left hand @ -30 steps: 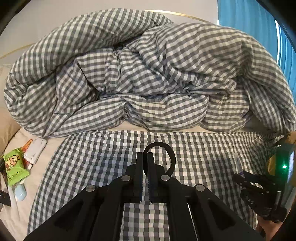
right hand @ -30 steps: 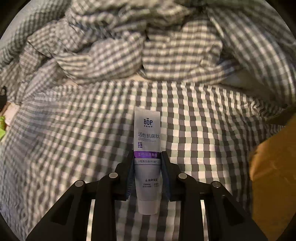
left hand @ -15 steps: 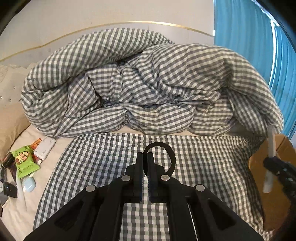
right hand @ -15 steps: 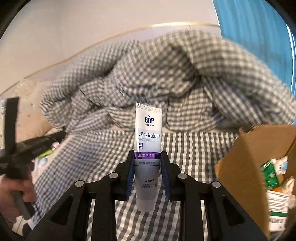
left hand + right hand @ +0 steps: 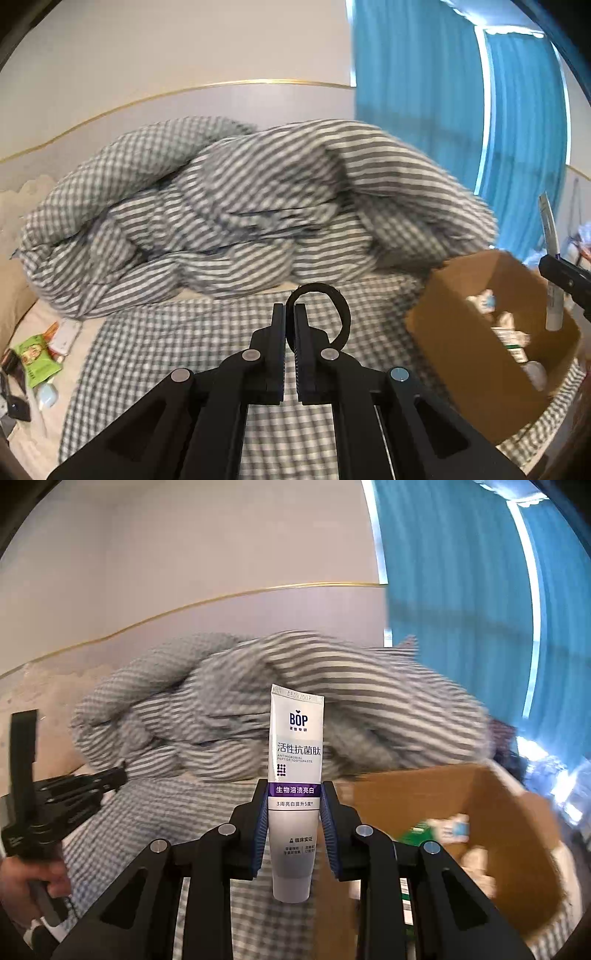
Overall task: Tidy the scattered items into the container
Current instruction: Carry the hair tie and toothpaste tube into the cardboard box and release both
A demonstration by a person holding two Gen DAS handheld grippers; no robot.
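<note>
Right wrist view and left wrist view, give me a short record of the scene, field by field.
right gripper: shut on white toothpaste tube, cap end down
left gripper: shut on black ring-shaped band
container: open brown cardboard box, right of the tube, already holding packets
bed: rumpled grey-and-white checked duvet
left to tidy: green snack packet and small items at bed's left edge

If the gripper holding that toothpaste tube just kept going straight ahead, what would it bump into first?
Probably the crumpled checked duvet straight beyond the right gripper and its toothpaste tube; the cardboard box sits off to the right. Depth is uncertain.
</note>
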